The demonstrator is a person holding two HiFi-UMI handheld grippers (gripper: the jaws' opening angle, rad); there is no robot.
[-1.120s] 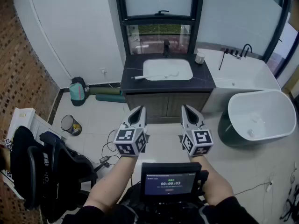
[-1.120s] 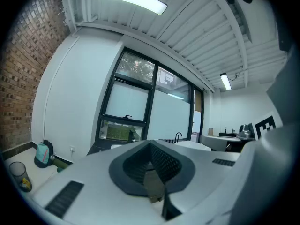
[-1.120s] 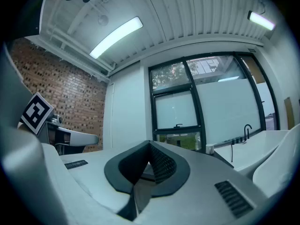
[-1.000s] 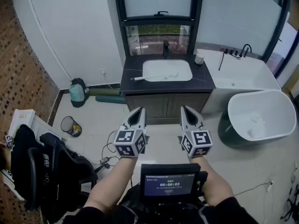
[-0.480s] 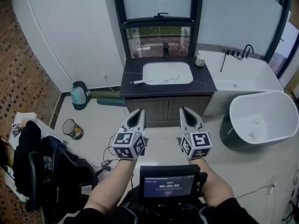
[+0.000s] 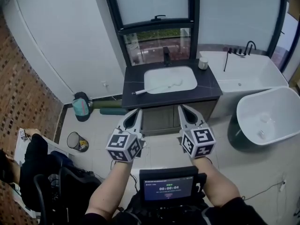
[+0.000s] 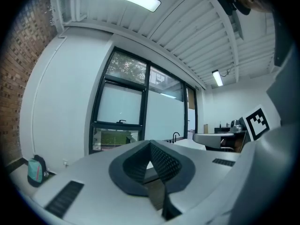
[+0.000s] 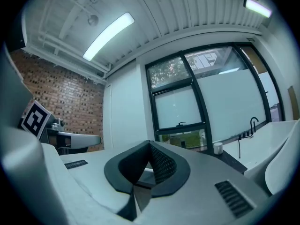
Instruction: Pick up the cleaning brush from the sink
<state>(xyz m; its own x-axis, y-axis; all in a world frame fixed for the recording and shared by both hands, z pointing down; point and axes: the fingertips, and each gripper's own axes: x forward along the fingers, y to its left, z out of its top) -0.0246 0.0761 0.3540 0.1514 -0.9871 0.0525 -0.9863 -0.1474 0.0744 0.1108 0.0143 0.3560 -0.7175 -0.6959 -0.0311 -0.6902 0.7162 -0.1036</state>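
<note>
The cleaning brush [image 6: 157,87] has a long white handle and lies slantwise across the white sink [image 6: 183,75]; its handle end rests on the dark counter [image 6: 208,89] at the left. My left gripper [image 6: 136,111] and right gripper [image 6: 182,108] are held side by side, level, in front of the vanity and well short of it, over the floor. Both are shut with nothing between the jaws. In the left gripper view the left gripper [image 7: 151,143] shows its pads closed together; the right gripper [image 8: 150,143] looks the same in its own view. Neither gripper view shows the brush.
A black tap [image 6: 166,55] stands behind the basin and a white cup [image 6: 203,63] sits at the counter's back right. A white bathtub [image 6: 243,108] fills the right side. A wire bin [image 6: 77,142], a green bag [image 6: 82,108] and a black chair [image 6: 61,182] are at the left.
Both grippers have moved forward together toward the vanity, staying shut. The sink and counter now sit closer and lower in the head view.
</note>
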